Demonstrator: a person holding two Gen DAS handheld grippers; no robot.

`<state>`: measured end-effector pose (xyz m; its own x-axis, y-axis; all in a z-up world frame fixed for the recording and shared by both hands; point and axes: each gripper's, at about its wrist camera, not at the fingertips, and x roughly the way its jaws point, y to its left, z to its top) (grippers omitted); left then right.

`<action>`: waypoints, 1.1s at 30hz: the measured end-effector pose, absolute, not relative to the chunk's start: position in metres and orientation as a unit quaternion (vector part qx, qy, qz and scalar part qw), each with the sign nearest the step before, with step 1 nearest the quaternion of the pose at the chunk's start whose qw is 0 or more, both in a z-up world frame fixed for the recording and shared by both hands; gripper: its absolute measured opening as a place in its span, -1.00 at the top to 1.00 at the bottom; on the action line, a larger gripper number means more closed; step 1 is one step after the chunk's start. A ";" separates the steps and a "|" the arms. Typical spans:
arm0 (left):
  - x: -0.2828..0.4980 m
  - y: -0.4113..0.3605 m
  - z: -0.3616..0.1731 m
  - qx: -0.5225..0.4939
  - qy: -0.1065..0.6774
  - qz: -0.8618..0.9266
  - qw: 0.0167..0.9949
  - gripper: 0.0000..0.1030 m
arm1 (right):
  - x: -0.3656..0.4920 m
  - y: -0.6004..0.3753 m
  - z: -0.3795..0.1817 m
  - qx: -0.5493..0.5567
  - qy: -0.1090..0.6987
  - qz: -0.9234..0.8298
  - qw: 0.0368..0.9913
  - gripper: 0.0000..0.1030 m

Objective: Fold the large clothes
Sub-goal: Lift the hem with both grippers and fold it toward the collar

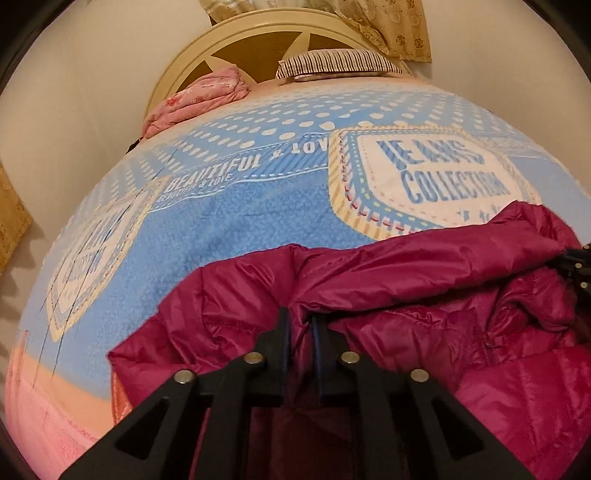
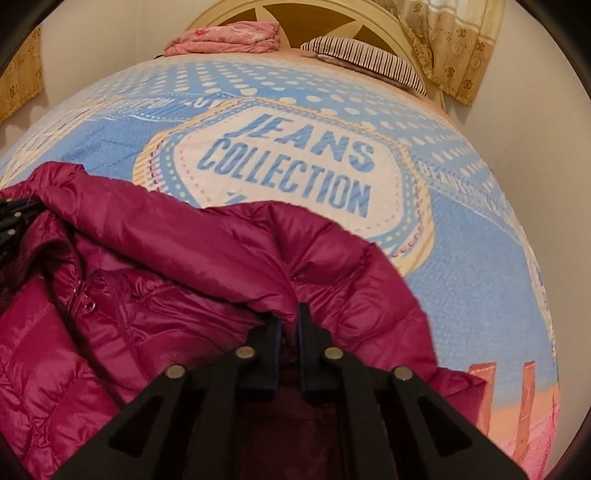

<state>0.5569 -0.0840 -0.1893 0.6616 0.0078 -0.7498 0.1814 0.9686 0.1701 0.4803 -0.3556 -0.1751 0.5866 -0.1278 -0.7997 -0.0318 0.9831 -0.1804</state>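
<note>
A bed under a blue blanket (image 2: 461, 266) printed "JEANS COLLECTION"; a striped pillow (image 1: 336, 64) and pink quilt (image 1: 199, 99) by the headboard (image 1: 258, 33); a magenta jacket (image 2: 155, 258) lies crumpled at the near end; left gripper (image 1: 301, 325) and right gripper (image 2: 290, 321) each pinch a fold of it.

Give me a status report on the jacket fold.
Left gripper shut on jacket edge. Right gripper shut on jacket too. Jacket bunched on blanket, zipper showing. Nothing in the way.
</note>
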 end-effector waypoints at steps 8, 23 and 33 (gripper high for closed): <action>0.511 -0.064 -0.137 0.135 0.335 -0.052 0.931 -0.56 | 0.451 -0.377 -0.150 -0.073 0.449 -0.012 0.891 0.07; 0.598 -0.097 -0.157 0.100 0.382 0.055 0.917 -0.60 | 0.515 -0.361 -0.116 0.068 0.409 -0.024 0.910 -0.20; 0.585 -0.112 -0.215 0.128 0.401 0.042 0.906 -0.67 | 0.512 -0.336 -0.184 0.004 0.434 -0.006 0.901 -0.39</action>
<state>0.5846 -0.1116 -0.2155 0.6750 0.1790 -0.7158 0.0255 0.9639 0.2651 0.5117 -0.3360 -0.1839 0.6225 -0.0072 -0.7826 0.0147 0.9999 0.0025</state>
